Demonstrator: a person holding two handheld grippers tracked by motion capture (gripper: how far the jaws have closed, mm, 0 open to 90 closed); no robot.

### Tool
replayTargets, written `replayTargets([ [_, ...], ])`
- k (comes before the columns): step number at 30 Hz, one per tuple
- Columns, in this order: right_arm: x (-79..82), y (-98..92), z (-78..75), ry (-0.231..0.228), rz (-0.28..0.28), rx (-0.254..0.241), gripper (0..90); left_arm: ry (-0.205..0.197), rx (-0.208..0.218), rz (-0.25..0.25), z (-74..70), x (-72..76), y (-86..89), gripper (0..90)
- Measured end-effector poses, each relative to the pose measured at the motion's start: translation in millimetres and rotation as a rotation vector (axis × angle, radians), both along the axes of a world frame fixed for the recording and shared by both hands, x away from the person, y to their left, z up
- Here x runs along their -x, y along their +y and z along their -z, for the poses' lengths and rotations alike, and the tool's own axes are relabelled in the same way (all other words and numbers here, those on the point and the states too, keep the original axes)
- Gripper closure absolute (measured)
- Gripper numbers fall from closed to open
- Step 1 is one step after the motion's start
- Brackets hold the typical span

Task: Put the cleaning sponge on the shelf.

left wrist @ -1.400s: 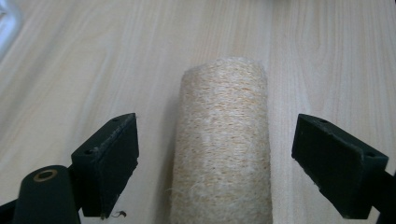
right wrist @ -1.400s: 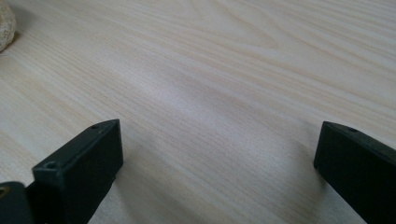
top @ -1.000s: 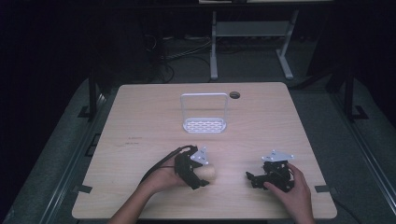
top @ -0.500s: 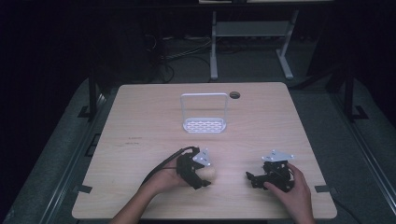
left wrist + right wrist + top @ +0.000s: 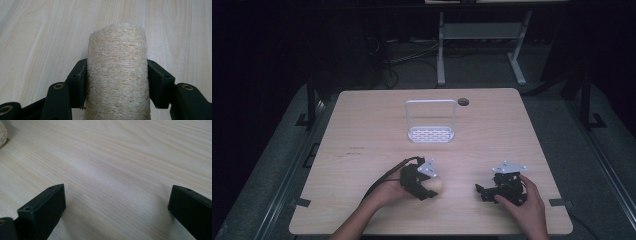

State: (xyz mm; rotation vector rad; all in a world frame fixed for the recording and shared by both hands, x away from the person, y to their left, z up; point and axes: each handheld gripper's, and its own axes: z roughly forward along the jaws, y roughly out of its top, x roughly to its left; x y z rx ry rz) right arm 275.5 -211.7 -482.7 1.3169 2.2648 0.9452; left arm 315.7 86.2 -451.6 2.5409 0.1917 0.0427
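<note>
A pale, fibrous loofah roll [image 5: 117, 50] lies on the wooden table [image 5: 362, 130] near the front edge, seen from above as a tan lump [image 5: 440, 184]. My left gripper [image 5: 117, 66] reaches around it, and its jaws have just been closing. Both black pads [image 5: 80, 75] now press on the roll's sides. My right gripper [image 5: 481, 192] rests on the table to the right, pointing left toward the roll. Its jaws stand wide apart over bare wood in the right gripper view [image 5: 117, 192]. The roll's edge [image 5: 2, 132] peeks in at that view's top left.
A white wire rack [image 5: 431, 134] with a tall hoop handle stands at the table's middle, beyond both grippers. A dark cable hole [image 5: 463, 101] sits near the far edge. Dark floor, cables and a white desk frame [image 5: 482, 45] lie behind the table.
The left gripper's jaws have drawn in around the loofah roll and now touch it. Both hands have kept their places.
</note>
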Motion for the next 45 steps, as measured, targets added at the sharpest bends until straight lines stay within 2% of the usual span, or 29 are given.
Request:
replayTargets([
  [4, 0.0, 0.0, 0.0, 0.0, 0.0, 0.0, 0.9, 0.004, 0.001, -0.016, -1.1, 0.3, 0.6, 41.1],
  [14, 0.0, 0.0, 0.0, 0.0, 0.0, 0.0, 0.9, 0.002, 0.015, -0.11, -3.9, -2.2, 6.8, 41.2],
  [15, 0.0, 0.1, 0.0, 0.0, 0.0, 0.0, 0.9, 0.001, 0.027, -0.136, -3.9, -2.7, 8.0, 41.2],
  [18, 0.0, 0.0, 0.0, 0.0, 0.0, 0.0, 0.9, -0.005, 0.02, -0.148, -5.3, -4.5, 10.2, 41.2],
  [22, 0.0, 0.0, 0.0, 0.0, 0.0, 0.0, 0.9, -0.017, 0.029, -0.184, -7.7, -6.9, 13.5, 41.2],
  [23, 0.0, 0.0, 0.0, 0.0, 0.0, 0.0, 0.9, -0.017, 0.045, -0.202, -7.8, -7.2, 13.9, 41.3],
  [39, 0.0, -0.1, 0.0, -0.001, -0.001, 0.0, 0.9, -0.042, 0.034, -0.238, -20.3, -22.6, 14.5, 41.3],
  [45, 0.0, 0.0, 0.1, 0.0, 0.0, -0.001, 0.9, -0.038, 0.038, -0.253, -23.9, -29.8, 15.8, 41.3],
])
